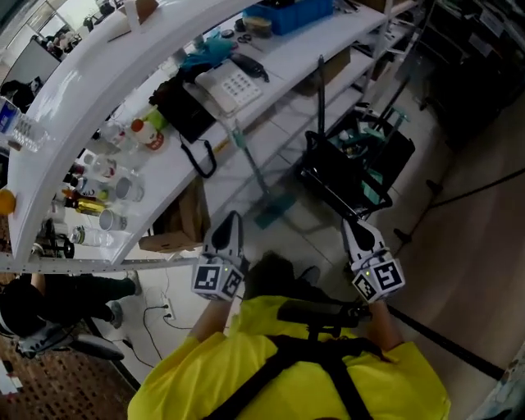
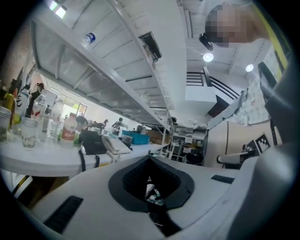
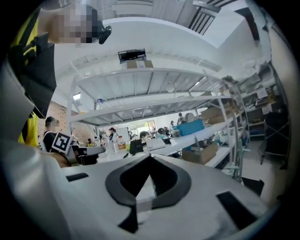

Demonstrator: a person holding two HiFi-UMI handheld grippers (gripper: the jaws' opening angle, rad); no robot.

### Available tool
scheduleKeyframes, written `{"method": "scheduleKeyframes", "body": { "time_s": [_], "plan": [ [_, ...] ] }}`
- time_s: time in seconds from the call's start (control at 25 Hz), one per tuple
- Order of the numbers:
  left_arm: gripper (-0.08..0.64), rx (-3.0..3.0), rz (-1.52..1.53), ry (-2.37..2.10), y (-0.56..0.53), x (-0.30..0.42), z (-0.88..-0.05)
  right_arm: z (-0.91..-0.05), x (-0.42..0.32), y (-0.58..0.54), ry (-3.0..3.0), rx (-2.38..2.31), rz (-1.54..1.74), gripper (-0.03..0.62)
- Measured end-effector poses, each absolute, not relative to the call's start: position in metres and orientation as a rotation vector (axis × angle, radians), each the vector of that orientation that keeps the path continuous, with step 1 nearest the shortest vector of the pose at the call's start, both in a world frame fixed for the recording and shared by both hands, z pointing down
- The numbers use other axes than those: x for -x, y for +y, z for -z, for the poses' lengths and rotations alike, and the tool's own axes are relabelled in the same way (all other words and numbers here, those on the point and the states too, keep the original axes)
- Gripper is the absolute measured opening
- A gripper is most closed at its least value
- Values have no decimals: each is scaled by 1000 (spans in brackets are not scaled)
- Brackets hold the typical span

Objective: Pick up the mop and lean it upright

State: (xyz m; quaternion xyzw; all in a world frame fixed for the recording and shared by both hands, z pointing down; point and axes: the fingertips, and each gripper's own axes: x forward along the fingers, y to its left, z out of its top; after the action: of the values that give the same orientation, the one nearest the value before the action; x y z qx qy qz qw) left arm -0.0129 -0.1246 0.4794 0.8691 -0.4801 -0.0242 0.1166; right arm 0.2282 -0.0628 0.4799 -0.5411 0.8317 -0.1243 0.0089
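Both tongs are closed with nothing between them. The left tongs (image 1: 230,225) and the right tongs (image 1: 353,228) are held low in the frame, close to the person's chest, with their tips pointing up the picture.

The mop (image 1: 254,174) lies ahead of them, above and between the two tips. Its teal head (image 1: 275,211) sits on the floor near the middle of the frame. Its thin handle runs from there up and to the left, and its top reaches the front edge of the white surface (image 1: 303,53). It looks to be leaning against that edge already, though I cannot tell whether the top actually touches it. The left tongs are the nearer pair, both to the head and to the handle, which slants away on their side. The right tongs stand further off, below a black cart (image 1: 353,168) that holds teal items just right of the mop.

On the surface near the top of the handle are a white telephone (image 1: 234,86) and a black bag (image 1: 182,111). Bottles and cups (image 1: 111,184) crowd the surface toward the left edge of the frame, and a blue bin (image 1: 289,12) sits at the top. A cardboard box (image 1: 187,215) stands under the surface, left of the mop head. The floor (image 1: 467,262) fills the right side. The room beyond is an open workshop with white shelving, and other people are at the far end.
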Motion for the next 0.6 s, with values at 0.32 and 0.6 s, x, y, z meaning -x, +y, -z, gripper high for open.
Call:
{"method": "scheduleKeyframes", "body": {
  "time_s": [0.32,0.6],
  "plan": [
    [5,-2419,-9,-1570,-179,59,-511,-530,-151,-182,2830,1442,523,44],
    [5,-2386,-56,-1566,-226,81,-529,-593,-84,-277,3001,1342,547,118]
  ]
}}
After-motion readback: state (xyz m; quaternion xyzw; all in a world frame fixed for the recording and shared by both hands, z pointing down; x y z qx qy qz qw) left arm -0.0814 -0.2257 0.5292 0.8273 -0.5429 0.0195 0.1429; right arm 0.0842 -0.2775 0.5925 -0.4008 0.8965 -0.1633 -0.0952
